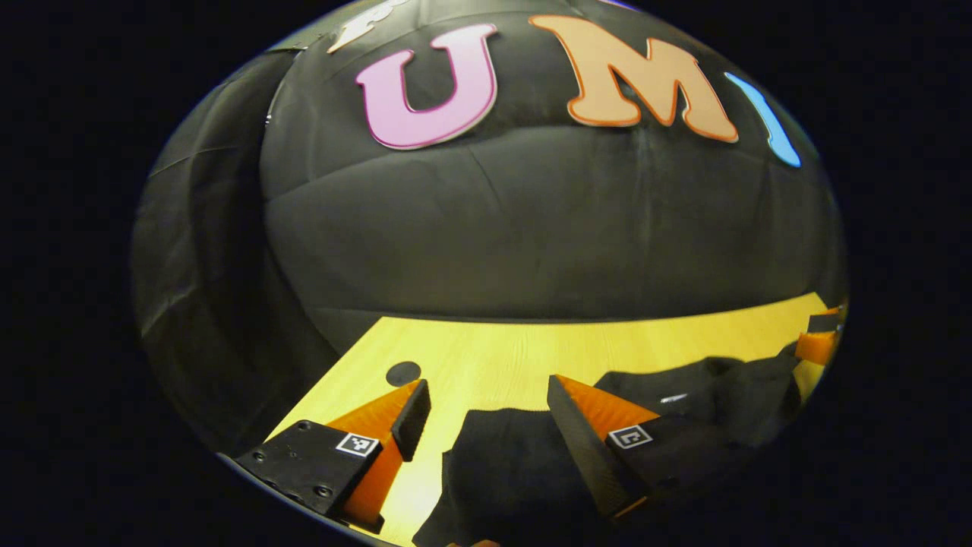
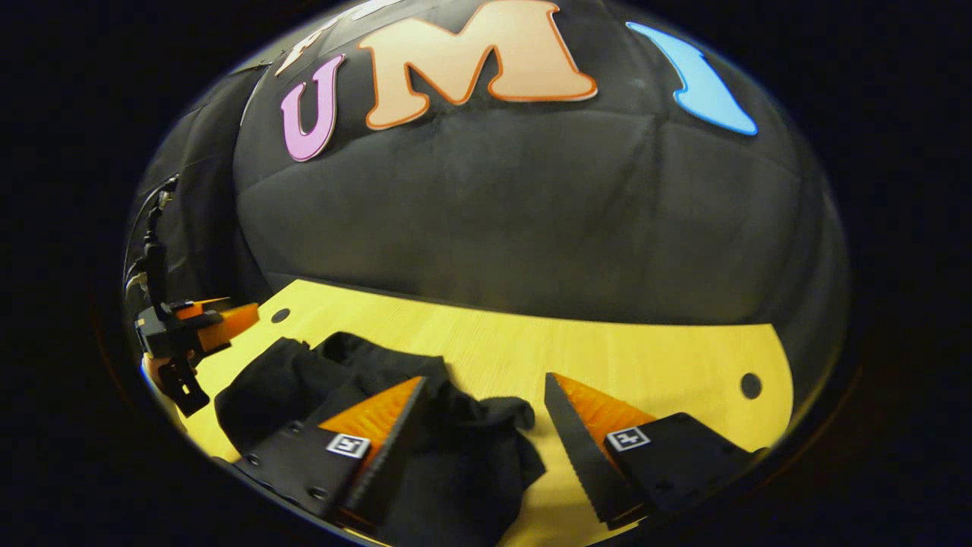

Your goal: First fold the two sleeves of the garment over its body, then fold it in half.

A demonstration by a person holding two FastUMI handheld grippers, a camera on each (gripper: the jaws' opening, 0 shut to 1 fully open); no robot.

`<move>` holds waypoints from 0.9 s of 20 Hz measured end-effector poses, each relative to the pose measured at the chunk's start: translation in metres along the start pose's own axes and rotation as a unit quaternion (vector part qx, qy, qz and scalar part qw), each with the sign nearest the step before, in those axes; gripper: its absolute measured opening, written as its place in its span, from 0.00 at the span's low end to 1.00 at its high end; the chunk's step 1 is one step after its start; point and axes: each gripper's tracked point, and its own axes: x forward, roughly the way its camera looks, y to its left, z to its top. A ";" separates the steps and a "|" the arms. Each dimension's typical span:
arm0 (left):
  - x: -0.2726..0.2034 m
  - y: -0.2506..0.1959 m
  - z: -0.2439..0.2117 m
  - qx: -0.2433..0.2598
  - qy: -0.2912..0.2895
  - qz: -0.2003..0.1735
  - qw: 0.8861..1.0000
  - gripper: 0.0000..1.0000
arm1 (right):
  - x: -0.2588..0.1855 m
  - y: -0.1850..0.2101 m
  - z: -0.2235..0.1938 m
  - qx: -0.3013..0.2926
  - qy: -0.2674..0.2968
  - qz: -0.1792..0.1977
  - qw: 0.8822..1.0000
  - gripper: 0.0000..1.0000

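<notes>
Mostly wood table (image 2: 607,349), black garment (image 2: 456,448) bunched, blk cloth wall (image 2: 493,220) behind

Left gripper view: the left gripper (image 1: 486,399) hangs over the wooden table (image 1: 531,346), fingers spread wide with nothing between them. Garment (image 1: 516,471), dark and rumpled, lies on the table at 6 o'clock, under and just past the fingers, running out toward 4 o'clock in loose folds. One finger (image 1: 585,444) sits over the cloth; whether it touches cannot be told. The other finger (image 1: 410,418) is over bare wood. Round hole (image 1: 403,373) in the tabletop at 7 o'clock. Right gripper (image 1: 818,343) partly visible at 3 o'clock, at the garment's far end.
</notes>
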 end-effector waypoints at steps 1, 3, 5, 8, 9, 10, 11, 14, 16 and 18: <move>-0.010 0.006 0.013 -0.016 -0.018 0.003 1.000 0.94 | -0.013 -0.001 0.015 0.005 -0.019 -0.008 1.000 1.00; -0.038 0.022 0.044 -0.041 -0.057 0.013 0.997 0.94 | -0.048 0.005 0.048 0.023 -0.072 -0.011 0.997 1.00; -0.070 0.034 0.076 -0.069 -0.099 -0.002 0.993 0.94 | -0.096 0.018 0.083 0.041 -0.142 -0.009 0.989 0.99; -0.123 0.047 0.116 -0.084 -0.164 -0.031 0.982 0.99 | -0.184 0.044 0.106 0.041 -0.227 -0.030 0.973 0.99; -0.144 0.055 0.128 -0.077 -0.185 -0.038 0.979 0.99 | -0.214 0.057 0.108 0.032 -0.250 -0.039 0.967 0.99; -0.171 0.065 0.143 -0.069 -0.200 -0.046 0.976 0.94 | -0.242 0.074 0.109 0.023 -0.275 -0.048 0.960 0.99; -0.195 0.069 0.155 -0.063 -0.209 -0.055 0.974 0.97 | -0.270 0.091 0.108 0.010 -0.304 -0.057 0.951 0.99; -0.259 0.078 0.139 -0.046 -0.203 -0.084 0.975 0.93 | -0.328 0.139 0.075 -0.008 -0.336 -0.082 0.938 0.98; -0.296 0.091 0.111 -0.043 -0.196 -0.076 0.977 0.92 | -0.350 0.174 0.043 -0.029 -0.335 -0.071 0.939 0.96; -0.328 0.093 0.083 -0.070 -0.190 -0.086 0.976 0.92 | -0.369 0.205 0.010 -0.047 -0.333 -0.056 0.940 0.98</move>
